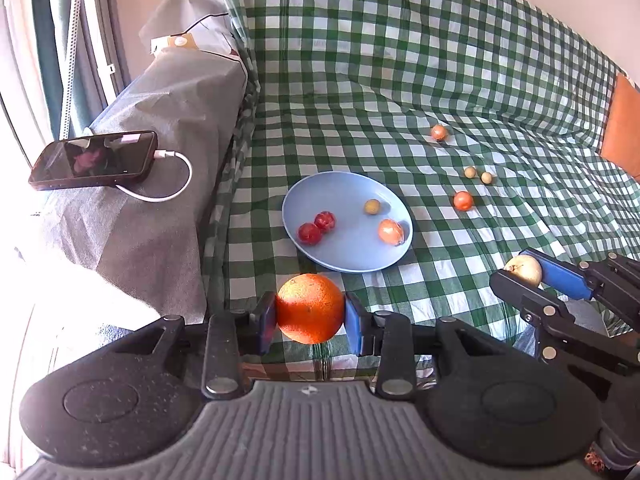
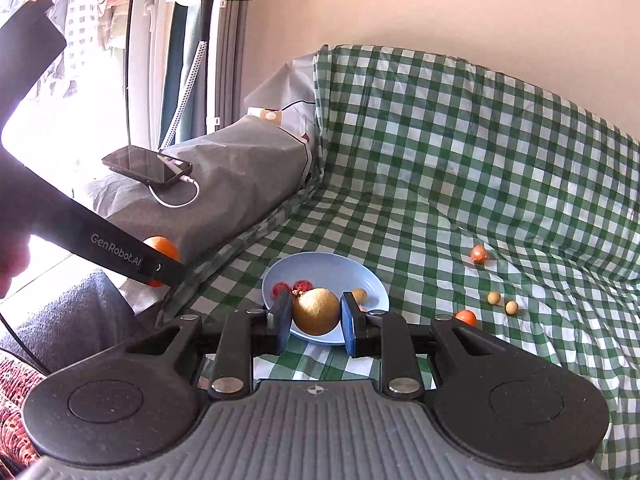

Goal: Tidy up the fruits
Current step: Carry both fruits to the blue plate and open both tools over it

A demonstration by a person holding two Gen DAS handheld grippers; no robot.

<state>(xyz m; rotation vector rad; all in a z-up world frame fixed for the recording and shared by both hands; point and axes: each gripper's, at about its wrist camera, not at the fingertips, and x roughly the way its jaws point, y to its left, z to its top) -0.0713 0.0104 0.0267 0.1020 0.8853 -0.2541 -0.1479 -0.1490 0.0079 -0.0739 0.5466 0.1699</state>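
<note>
progress: partial. the left gripper [image 1: 310,314] has its jaws clamped on an orange [image 1: 310,308], held just off the blue plate [image 1: 348,258] at its 6 o'clock rim. the plate carries four small fruits. the right gripper [image 2: 316,314] has its jaws clamped on a yellow-brown pear [image 2: 316,311] above the plate's near edge. four small fruits [image 1: 463,201] lie loose on the checked cloth [image 1: 400,80] at the plate's 2 o'clock. legible writing: "genrobot.ai" on the left gripper's body.
</note>
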